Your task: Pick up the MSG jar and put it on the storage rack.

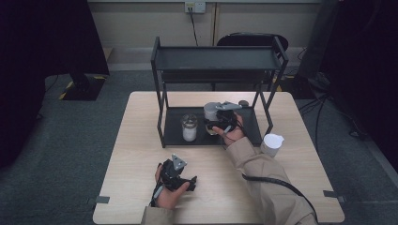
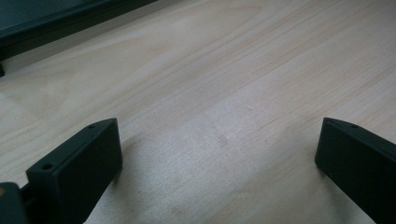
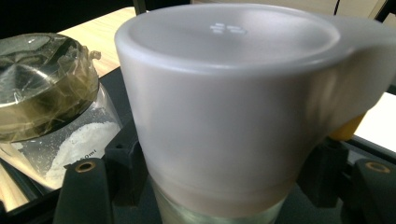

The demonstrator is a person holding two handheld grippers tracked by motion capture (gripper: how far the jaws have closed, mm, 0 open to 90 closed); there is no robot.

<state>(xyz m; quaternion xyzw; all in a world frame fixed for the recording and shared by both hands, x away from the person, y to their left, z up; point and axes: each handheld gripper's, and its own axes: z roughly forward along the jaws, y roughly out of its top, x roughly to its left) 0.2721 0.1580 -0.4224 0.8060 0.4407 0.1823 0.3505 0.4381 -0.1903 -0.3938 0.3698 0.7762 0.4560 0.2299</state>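
The table [image 1: 141, 154] is pale wood with a fine grain and a smooth, matt finish. The rack [image 1: 216, 58] at twelve o'clock looks like dark matt metal. On its lower shelf, the jar [image 3: 65, 140] is clear glossy glass with a taped, shiny lid; the container [image 3: 224, 112] beside it has a frosted matt plastic cap over glass.

Right up close, a white-lidded container [image 3: 233, 107] sits clamped between the black jaws, clear glass showing below the lid. Just beside it stands a jar [image 3: 51, 107] of white powder, taped lid.
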